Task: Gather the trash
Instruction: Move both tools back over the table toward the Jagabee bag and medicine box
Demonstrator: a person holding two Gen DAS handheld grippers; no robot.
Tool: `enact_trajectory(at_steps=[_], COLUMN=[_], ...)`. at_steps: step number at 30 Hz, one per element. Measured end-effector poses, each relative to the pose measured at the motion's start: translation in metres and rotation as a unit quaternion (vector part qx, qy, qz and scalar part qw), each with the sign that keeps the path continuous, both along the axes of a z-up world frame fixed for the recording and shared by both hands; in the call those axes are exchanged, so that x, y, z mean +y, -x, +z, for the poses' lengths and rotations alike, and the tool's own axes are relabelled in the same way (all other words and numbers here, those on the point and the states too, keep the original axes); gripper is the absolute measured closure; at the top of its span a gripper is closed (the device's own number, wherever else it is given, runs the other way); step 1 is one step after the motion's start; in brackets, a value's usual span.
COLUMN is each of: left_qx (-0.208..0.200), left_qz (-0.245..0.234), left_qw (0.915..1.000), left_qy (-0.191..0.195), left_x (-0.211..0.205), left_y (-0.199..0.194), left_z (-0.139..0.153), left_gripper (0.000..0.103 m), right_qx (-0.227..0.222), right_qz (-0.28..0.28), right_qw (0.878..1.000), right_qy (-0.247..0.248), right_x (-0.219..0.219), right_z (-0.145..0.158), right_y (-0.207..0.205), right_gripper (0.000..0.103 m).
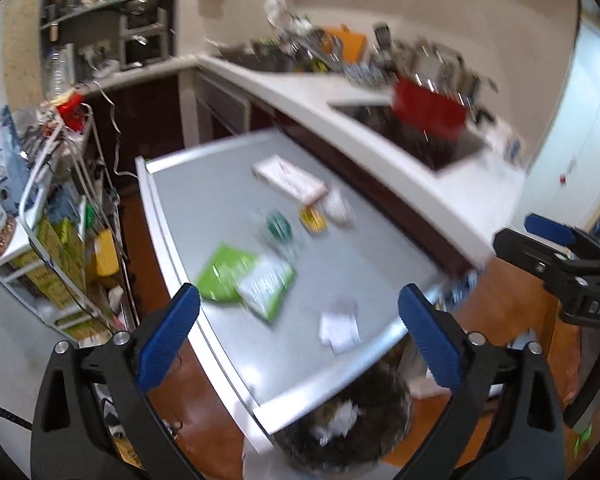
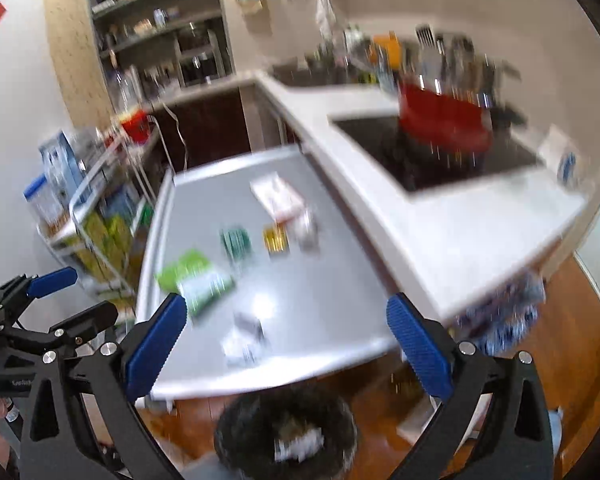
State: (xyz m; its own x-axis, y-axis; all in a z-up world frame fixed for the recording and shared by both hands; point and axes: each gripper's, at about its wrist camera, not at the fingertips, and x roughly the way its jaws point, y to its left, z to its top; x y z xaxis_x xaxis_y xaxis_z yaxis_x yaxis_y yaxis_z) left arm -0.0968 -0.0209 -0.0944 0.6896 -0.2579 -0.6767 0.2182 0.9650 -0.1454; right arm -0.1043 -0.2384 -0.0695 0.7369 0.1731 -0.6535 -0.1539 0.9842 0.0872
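Trash is scattered flat on the grey table [image 1: 352,248]: green packet [image 1: 246,278], white paper scrap [image 1: 339,326], green wrapper [image 1: 277,225], yellow wrapper [image 1: 312,218], pink-white pack [image 1: 290,178]. White crumpled paper [image 1: 340,420] lies inside the dark bin [image 2: 286,434] below the table's near edge.

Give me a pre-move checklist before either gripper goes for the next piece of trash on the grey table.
1. Left gripper open and empty: ok.
2. Right gripper open and empty: ok.
3. Trash bin below the table's near edge, mouth unobstructed: ok.
4. Trash left on the grey table: not ok; white crumpled paper, green packet, dark green item, yellow item and pink-white box remain.
5. Nearest target is the white crumpled paper: ok.
6. Pictures sharp enough to aim: not ok, blurred.
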Motion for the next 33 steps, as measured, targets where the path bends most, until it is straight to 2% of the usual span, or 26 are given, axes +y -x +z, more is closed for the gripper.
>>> enact_trajectory(at_steps=[3, 7, 13, 17, 22, 26, 31, 33], left_qx=[-0.006, 0.02, 0.083, 0.133, 0.208, 0.258, 0.317, 0.317], left_qz=[0.02, 0.042, 0.042, 0.04, 0.022, 0.022, 0.039, 0.044], left_qw=[0.9996, 0.9983, 0.9937, 0.986, 0.9665, 0.9503, 0.9204, 0.9189], left_qy=[0.018, 0.034, 0.062, 0.093, 0.149, 0.172, 0.225, 0.23], left_x=[0.017, 0.037, 0.054, 0.054, 0.041, 0.037, 0.042, 0.046], left_y=[-0.02, -0.044, -0.062, -0.072, -0.085, -0.1, -0.124, -0.133], left_z=[0.011, 0.006, -0.029, -0.06, -0.099, -0.129, -0.165, -0.17], left_gripper=[0.002, 0.002, 0.002, 0.002, 0.002, 0.002, 0.002, 0.002], right_qx=[-0.02, -0.028, 0.001, 0.024, 0.069, 0.084, 0.107, 0.114], right_qz=[0.009, 0.027, 0.05, 0.065, 0.069, 0.07, 0.065, 0.062], right_qw=[1.0, 0.999, 0.994, 0.992, 0.991, 0.99, 0.989, 0.989], right_qy=[0.001, 0.027, 0.093, 0.107, 0.095, 0.093, 0.082, 0.076], right_x=[0.008, 0.023, 0.05, 0.067, 0.084, 0.093, 0.094, 0.091], right_z=[0.019, 0.024, 0.008, -0.013, -0.039, -0.052, -0.067, -0.072], right_y=[-0.022, -0.056, -0.113, -0.154, -0.203, -0.222, -0.245, -0.25], right_gripper=[0.004, 0.004, 0.004, 0.004, 0.004, 0.004, 0.004, 0.004])
